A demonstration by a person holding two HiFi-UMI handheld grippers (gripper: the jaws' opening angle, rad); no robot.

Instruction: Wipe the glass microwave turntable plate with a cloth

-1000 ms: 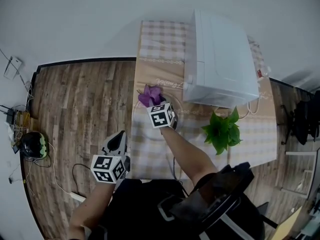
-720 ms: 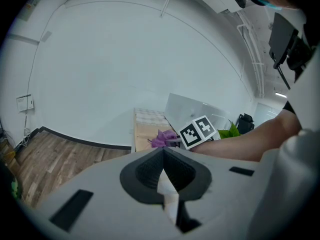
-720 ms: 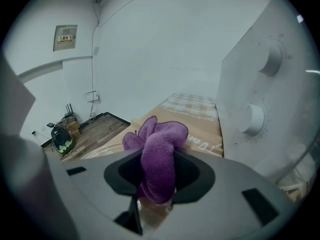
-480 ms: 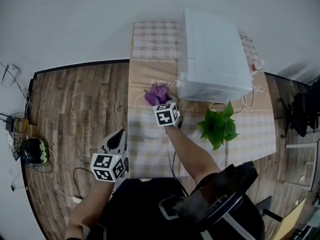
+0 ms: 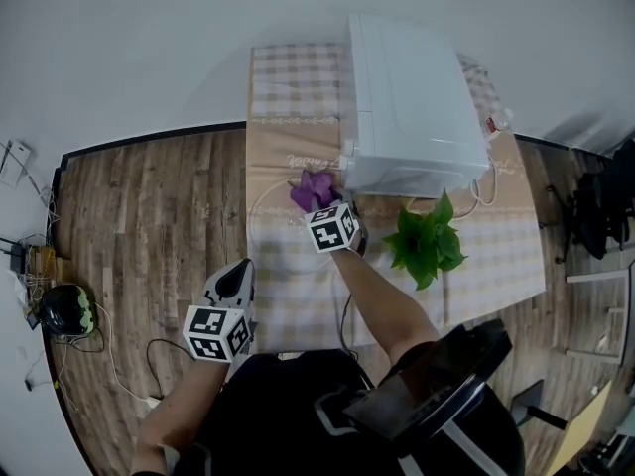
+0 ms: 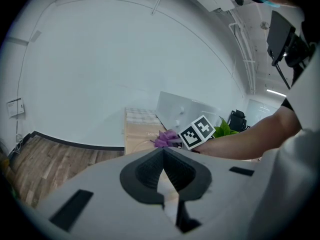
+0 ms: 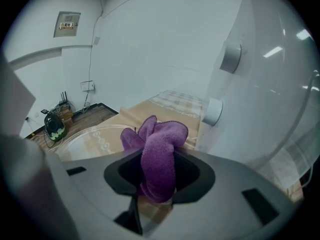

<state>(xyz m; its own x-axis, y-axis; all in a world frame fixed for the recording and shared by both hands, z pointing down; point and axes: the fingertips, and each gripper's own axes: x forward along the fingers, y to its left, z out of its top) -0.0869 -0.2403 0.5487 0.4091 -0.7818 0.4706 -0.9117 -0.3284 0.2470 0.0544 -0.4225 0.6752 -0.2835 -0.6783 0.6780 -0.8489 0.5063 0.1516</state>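
Note:
The glass turntable plate (image 5: 260, 218) lies flat on the checked tablecloth in front of the white microwave (image 5: 412, 107); its rim shows faintly in the head view and more clearly in the right gripper view (image 7: 92, 136). My right gripper (image 5: 320, 206) hangs over the plate's far right part, shut on a bunched purple cloth (image 5: 312, 189) that sticks out beyond the jaws (image 7: 159, 151). My left gripper (image 5: 230, 284) is held low at the table's near left corner, away from the plate, with its jaws closed together and nothing between them (image 6: 162, 165).
A green potted plant (image 5: 427, 241) stands right of my right arm, by the microwave's front corner. The microwave's side (image 7: 260, 84) is close on the cloth's right. Wooden floor (image 5: 149, 206) lies left of the table, with a dark helmet-like thing (image 5: 64, 310) and cables.
My right gripper has carried the purple cloth a little to the right over the plate, closer to the microwave. The left gripper has stayed where it was.

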